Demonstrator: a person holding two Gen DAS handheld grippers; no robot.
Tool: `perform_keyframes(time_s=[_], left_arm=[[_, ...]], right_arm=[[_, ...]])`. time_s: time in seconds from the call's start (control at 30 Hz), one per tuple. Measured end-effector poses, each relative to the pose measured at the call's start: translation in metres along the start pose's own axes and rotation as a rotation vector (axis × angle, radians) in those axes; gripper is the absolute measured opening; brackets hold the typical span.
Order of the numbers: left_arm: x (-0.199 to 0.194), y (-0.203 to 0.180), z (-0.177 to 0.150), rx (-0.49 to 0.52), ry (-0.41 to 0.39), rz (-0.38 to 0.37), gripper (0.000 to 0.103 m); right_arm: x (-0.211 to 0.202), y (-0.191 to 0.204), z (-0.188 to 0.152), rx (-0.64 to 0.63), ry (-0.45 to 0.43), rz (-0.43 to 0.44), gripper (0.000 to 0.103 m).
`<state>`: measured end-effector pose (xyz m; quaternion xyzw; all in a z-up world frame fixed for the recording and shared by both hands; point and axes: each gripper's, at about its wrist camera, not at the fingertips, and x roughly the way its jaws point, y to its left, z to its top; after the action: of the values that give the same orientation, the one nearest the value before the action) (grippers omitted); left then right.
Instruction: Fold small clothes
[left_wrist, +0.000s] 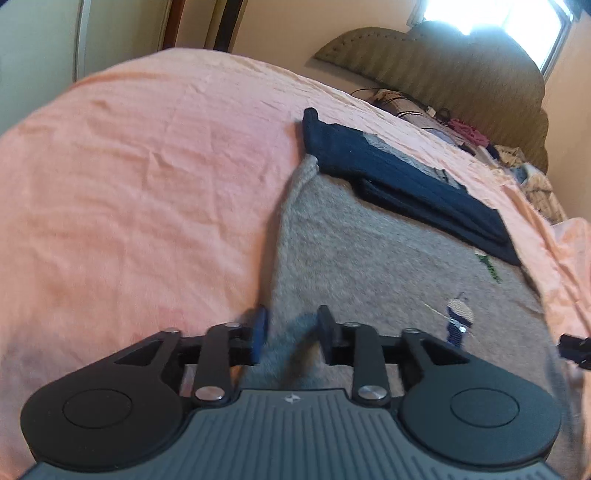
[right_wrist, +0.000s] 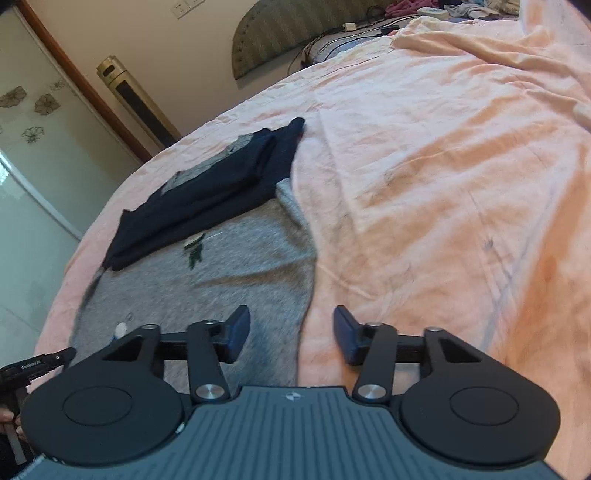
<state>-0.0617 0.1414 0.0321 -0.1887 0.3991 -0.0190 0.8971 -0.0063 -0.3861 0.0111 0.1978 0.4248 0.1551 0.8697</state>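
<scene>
A small grey knitted sweater (right_wrist: 207, 273) with embroidered figures lies flat on a peach-pink bedsheet (right_wrist: 424, 184), its dark navy sleeves and collar (right_wrist: 207, 192) already folded in across the far end. The left gripper (left_wrist: 291, 334) has a raised fold of the grey knit between its partly closed fingers, though a firm pinch cannot be confirmed. The right gripper (right_wrist: 291, 338) hovers with fingers spread wide over the sweater's near edge, probably to seize the hem for the next fold.
</scene>
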Motion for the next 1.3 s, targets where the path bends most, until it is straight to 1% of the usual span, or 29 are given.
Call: perform_keyframes(time_s=[0.03, 0.1, 0.13, 0.17, 0.2, 0.23, 0.27, 0.33, 0.43, 0.5, 0.57, 0.6, 0.63, 0.67, 0.7, 0.73, 0.8, 0.83, 0.87, 0.9, 0.97, 1.0, 1.03, 1.1, 1.17, 1.2, 1.23, 1.27, 1.3], left_arm=[[-0.005, 0.003, -0.006, -0.039, -0.005, -0.036, 0.053], [-0.005, 0.002, -0.010, -0.064, -0.020, -0.047, 0.053], [-0.004, 0.000, -0.010, -0.060, -0.030, -0.042, 0.052], [-0.001, -0.002, -0.009, -0.057, -0.035, -0.034, 0.048], [0.003, -0.004, -0.006, -0.057, -0.024, -0.016, 0.006], [0.009, -0.003, -0.002, -0.064, 0.010, 0.004, 0.003], [0.008, 0.000, 0.001, -0.077, 0.006, 0.004, 0.003], [0.001, 0.005, 0.006, -0.051, -0.010, 0.058, 0.003], [-0.001, 0.017, 0.002, -0.035, 0.013, 0.038, 0.003], [-0.003, 0.014, -0.003, -0.012, 0.000, 0.034, 0.005], [-0.012, 0.015, -0.008, -0.044, 0.027, -0.010, 0.011], [-0.018, 0.017, -0.011, -0.067, 0.045, -0.042, 0.023], [-0.026, 0.019, -0.019, -0.093, 0.058, -0.081, 0.043], [-0.033, 0.022, -0.027, -0.113, 0.063, -0.113, 0.053], [-0.040, 0.023, -0.038, -0.132, 0.062, -0.148, 0.066], [-0.046, 0.021, -0.048, -0.139, 0.058, -0.162, 0.067], [-0.050, 0.010, -0.058, -0.099, 0.037, -0.137, 0.063], [-0.050, 0.004, -0.060, -0.074, 0.022, -0.107, 0.031], [-0.044, 0.001, -0.059, -0.053, 0.035, -0.075, 0.007], [-0.040, 0.005, -0.056, -0.060, 0.055, -0.072, 0.006], [-0.041, 0.015, -0.050, -0.069, 0.068, -0.080, 0.005], [-0.044, 0.018, -0.049, -0.052, 0.062, -0.064, 0.005], [-0.047, 0.020, -0.049, -0.034, 0.056, -0.053, 0.005], [-0.050, 0.024, -0.053, -0.020, 0.070, -0.070, 0.005], [-0.057, 0.028, -0.058, -0.057, 0.079, -0.087, 0.007], [-0.061, 0.032, -0.061, -0.098, 0.098, -0.117, 0.013], [-0.066, 0.036, -0.065, -0.134, 0.117, -0.151, 0.027], [-0.071, 0.040, -0.070, -0.176, 0.133, -0.196, 0.037], [-0.076, 0.043, -0.077, -0.212, 0.135, -0.245, 0.052]], right_arm=[[0.001, 0.000, -0.004, 0.014, 0.027, 0.020, 0.058], [0.005, 0.002, -0.008, 0.008, 0.031, 0.056, 0.058], [0.007, 0.003, -0.008, 0.012, 0.028, 0.058, 0.046], [0.012, 0.000, -0.005, 0.036, 0.053, 0.057, 0.027], [0.017, -0.002, -0.005, 0.046, 0.074, 0.056, 0.009], [0.016, -0.001, -0.005, 0.019, 0.066, 0.055, 0.008], [0.013, -0.001, -0.004, 0.010, 0.061, 0.039, 0.008], [-0.001, -0.008, -0.001, 0.010, 0.026, 0.021, 0.008], [-0.003, -0.025, -0.007, 0.036, 0.047, 0.019, 0.007], [-0.003, -0.026, -0.012, 0.072, 0.029, 0.033, 0.008], [-0.012, -0.022, -0.016, 0.104, 0.032, 0.044, 0.020], [-0.020, -0.019, -0.020, 0.100, 0.036, 0.066, 0.034], [-0.028, -0.016, -0.026, 0.091, 0.045, 0.090, 0.047], [-0.034, -0.013, -0.032, 0.082, 0.066, 0.105, 0.051], [-0.038, -0.011, -0.040, 0.075, 0.102, 0.118, 0.052], [-0.038, -0.010, -0.048, 0.073, 0.137, 0.135, 0.052], [-0.039, -0.008, -0.062, 0.064, 0.133, 0.167, 0.050], [-0.038, -0.007, -0.064, 0.070, 0.135, 0.162, 0.032], [-0.034, -0.009, -0.064, 0.080, 0.151, 0.136, 0.012], [-0.034, -0.010, -0.064, 0.069, 0.145, 0.131, 0.008], [-0.041, -0.016, -0.061, 0.054, 0.117, 0.096, 0.007], [-0.047, -0.022, -0.060, 0.057, 0.102, 0.082, 0.007], [-0.051, -0.030, -0.060, 0.075, 0.093, 0.084, 0.007], [-0.052, -0.042, -0.065, 0.132, 0.087, 0.119, 0.007], [-0.056, -0.043, -0.072, 0.170, 0.089, 0.132, 0.008], [-0.061, -0.040, -0.076, 0.172, 0.099, 0.146, 0.017], [-0.067, -0.036, -0.082, 0.168, 0.113, 0.167, 0.033], [-0.073, -0.032, -0.088, 0.157, 0.131, 0.190, 0.041], [-0.078, -0.028, -0.094, 0.143, 0.156, 0.208, 0.053]])
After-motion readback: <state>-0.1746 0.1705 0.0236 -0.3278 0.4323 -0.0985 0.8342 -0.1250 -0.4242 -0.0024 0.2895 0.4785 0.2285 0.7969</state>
